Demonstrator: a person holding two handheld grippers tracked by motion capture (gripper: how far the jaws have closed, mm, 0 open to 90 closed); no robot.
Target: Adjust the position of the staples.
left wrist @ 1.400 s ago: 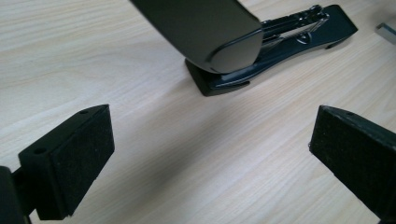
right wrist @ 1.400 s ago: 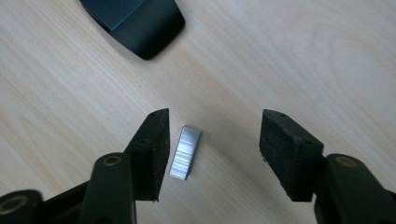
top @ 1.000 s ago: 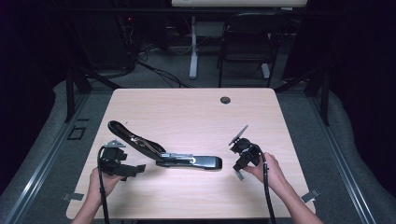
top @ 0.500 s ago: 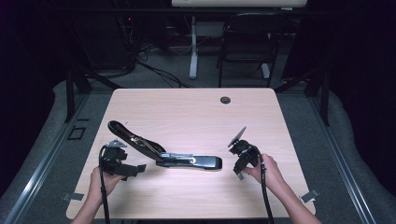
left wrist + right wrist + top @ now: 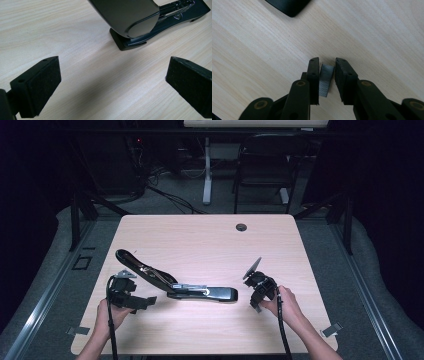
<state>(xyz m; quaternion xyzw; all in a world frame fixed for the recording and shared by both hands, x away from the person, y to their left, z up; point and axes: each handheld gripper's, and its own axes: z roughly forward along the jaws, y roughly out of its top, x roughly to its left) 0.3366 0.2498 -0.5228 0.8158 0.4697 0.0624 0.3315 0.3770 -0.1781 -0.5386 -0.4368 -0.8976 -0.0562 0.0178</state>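
Observation:
A black stapler (image 5: pixel 205 293) lies hinged open on the wooden table (image 5: pixel 210 245), its top arm (image 5: pixel 140 267) raised toward the left. My left gripper (image 5: pixel 145 301) is just in front of that raised arm. In the left gripper view its jaws (image 5: pixel 113 65) stand wide open with bare table between them and the stapler (image 5: pixel 130 17) just beyond. My right gripper (image 5: pixel 256 304) is to the right of the stapler's base. Its jaws (image 5: pixel 327 61) have just been closing, and they now pinch a short grey staple strip (image 5: pixel 325 80), held slightly askew above the table. The stapler's black end (image 5: pixel 289 6) is farther off.
A small round cable hole (image 5: pixel 241 227) sits near the table's far edge. Behind the table stand a dark chair (image 5: pixel 265 165) and a white desk leg (image 5: pixel 207 170), with cables on the floor. The person's forearms come in over the near table edge.
The right gripper has shifted slightly toward the stapler. The left gripper and the stapler have stayed where they were.

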